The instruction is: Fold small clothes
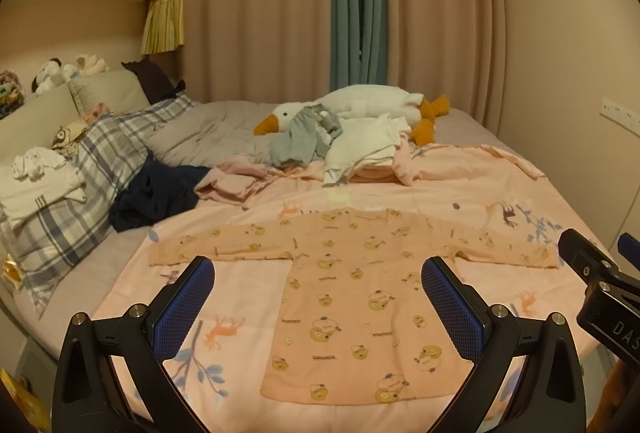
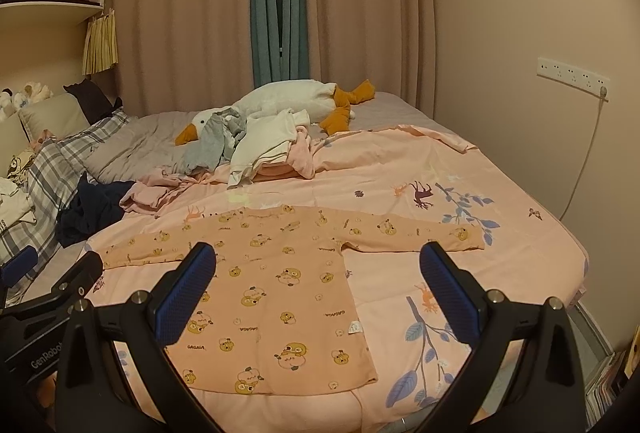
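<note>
A small peach long-sleeved shirt (image 1: pixel 352 297) with a yellow cartoon print lies flat on the pink bedspread (image 1: pixel 248 297), both sleeves spread out sideways. It also shows in the right wrist view (image 2: pixel 276 297). My left gripper (image 1: pixel 318 307) is open and empty, held above the shirt's lower half. My right gripper (image 2: pixel 318 297) is open and empty, above the shirt's right side. The right gripper's body shows at the right edge of the left wrist view (image 1: pixel 600 285), and the left gripper's body at the left edge of the right wrist view (image 2: pixel 52 293).
A heap of loose clothes (image 1: pixel 332 145) and a white goose plush (image 1: pixel 360 105) lie at the far side of the bed. A dark garment (image 1: pixel 156 193) and plaid pillows (image 1: pixel 88 185) lie to the left. Curtains and a wall with sockets (image 2: pixel 572 75) stand behind and to the right.
</note>
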Motion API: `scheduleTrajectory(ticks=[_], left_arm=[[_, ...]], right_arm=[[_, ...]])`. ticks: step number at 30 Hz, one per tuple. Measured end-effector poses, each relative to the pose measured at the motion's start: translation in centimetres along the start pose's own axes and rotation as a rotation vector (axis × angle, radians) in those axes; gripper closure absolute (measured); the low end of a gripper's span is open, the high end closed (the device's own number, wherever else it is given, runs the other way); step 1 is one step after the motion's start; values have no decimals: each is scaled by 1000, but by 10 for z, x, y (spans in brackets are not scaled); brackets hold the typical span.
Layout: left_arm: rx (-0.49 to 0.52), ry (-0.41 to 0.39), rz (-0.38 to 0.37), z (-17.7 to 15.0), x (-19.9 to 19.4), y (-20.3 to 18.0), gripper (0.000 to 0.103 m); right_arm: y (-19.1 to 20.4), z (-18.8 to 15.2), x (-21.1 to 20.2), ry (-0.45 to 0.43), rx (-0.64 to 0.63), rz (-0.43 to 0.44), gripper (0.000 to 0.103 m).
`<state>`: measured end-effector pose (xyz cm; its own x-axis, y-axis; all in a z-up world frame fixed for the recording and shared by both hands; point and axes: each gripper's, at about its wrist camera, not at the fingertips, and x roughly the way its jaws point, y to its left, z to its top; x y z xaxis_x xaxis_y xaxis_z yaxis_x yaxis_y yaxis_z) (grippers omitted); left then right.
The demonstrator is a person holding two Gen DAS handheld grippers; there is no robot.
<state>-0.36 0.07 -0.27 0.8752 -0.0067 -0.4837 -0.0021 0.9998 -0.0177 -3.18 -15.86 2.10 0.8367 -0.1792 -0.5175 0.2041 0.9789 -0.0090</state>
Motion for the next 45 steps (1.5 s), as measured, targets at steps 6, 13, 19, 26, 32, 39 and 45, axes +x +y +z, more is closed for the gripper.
scheduleTrajectory(ticks=[6,13,19,26,32,39,45], left_arm=[[0,0,5,0,0,-2,0],[1,3,8,2,1,-5,0],[5,4,16,2,0,-5,0],[3,2,18,2,0,-6,0],[1,1,16,3,0,-5,0],[3,2,14,2,0,-4,0],[4,1,16,2,-1,-2,0]], right_arm=[[1,0,1,-1,-5,-4,1],[2,-1,1,1,-9,-8,1],[3,-2,2,5,-11,-9,1],[2,-3,0,2,-12,-8,1],[1,-4,0,6,-13,-9,1],[1,-3,1,7,-15,-10,1],[0,-4,1,11,-18,-14,1]])
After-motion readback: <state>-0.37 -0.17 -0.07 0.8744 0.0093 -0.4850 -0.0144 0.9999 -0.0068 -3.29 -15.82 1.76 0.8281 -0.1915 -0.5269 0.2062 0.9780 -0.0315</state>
